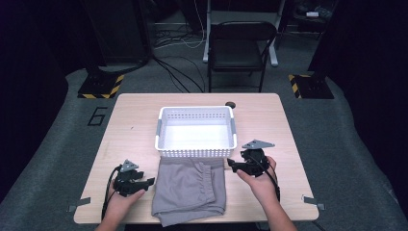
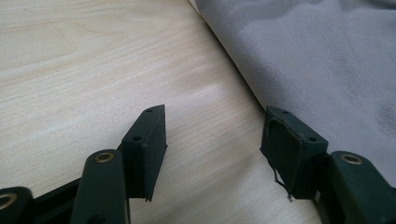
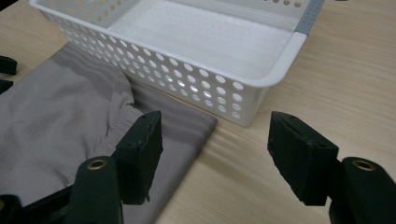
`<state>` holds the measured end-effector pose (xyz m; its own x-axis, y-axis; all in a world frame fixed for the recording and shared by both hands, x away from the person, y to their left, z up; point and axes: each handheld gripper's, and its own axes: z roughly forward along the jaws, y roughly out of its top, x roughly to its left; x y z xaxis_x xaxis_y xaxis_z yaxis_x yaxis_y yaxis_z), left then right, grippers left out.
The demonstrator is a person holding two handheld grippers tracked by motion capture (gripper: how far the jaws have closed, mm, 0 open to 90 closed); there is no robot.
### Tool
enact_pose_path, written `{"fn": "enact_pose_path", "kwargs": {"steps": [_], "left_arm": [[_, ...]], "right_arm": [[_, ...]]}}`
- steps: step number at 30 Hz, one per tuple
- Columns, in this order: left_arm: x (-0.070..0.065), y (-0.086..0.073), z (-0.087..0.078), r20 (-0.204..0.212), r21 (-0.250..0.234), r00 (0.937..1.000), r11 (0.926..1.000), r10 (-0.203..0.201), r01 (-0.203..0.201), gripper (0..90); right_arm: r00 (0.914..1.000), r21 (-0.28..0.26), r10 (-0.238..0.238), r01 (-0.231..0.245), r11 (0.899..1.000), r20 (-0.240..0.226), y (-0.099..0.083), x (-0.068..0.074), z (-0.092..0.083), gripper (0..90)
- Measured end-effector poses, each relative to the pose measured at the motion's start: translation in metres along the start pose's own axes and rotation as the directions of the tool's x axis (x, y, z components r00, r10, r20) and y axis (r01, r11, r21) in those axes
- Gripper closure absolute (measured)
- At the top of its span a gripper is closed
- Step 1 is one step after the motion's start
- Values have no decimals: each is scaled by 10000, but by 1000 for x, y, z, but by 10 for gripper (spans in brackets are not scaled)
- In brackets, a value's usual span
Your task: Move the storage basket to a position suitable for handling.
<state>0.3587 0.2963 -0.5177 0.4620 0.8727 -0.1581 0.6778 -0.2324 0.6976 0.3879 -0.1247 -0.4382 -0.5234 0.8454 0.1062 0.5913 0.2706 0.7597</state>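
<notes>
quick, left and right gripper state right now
left gripper: open, nothing between the jaws, beside the grey garment
right gripper: open, holding nothing, near the white basket

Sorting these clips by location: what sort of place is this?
Probably a lab or recording studio, not a home: a lone wooden table on grey carpet, hazard-striped stand bases, loose floor cables and dark surroundings. On the table lie a white basket and a grey garment.
</notes>
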Motion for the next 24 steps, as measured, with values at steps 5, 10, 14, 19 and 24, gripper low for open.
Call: {"fn": "enact_pose_path", "kwargs": {"steps": [5, 10, 14, 19, 24], "left_arm": [[0, 0, 0, 136, 99, 9999, 9999, -105, 104, 355], [-1, 1, 0, 256, 166, 9997, 9999, -28, 24, 303], [-2, 1, 2, 254, 68, 9996, 9999, 87, -89, 291], [-3, 1, 2, 226, 49, 9994, 9997, 250, -251, 332], [-5, 1, 1, 202, 158, 9991, 9991, 384, -387, 386]], "right_arm": [[9998, 5, 175, -175, 9998, -123, -13, 5, -6, 330], [9998, -37, 176, -176, 9998, -52, -19, 10, -9, 342], [9999, 58, -89, 89, 9999, -75, -24, 15, -9, 395], [9986, 203, -417, 424, 9989, -335, -29, 25, -6, 449], [9964, 329, -667, 685, 9971, -519, -34, 33, -6, 479]]}}
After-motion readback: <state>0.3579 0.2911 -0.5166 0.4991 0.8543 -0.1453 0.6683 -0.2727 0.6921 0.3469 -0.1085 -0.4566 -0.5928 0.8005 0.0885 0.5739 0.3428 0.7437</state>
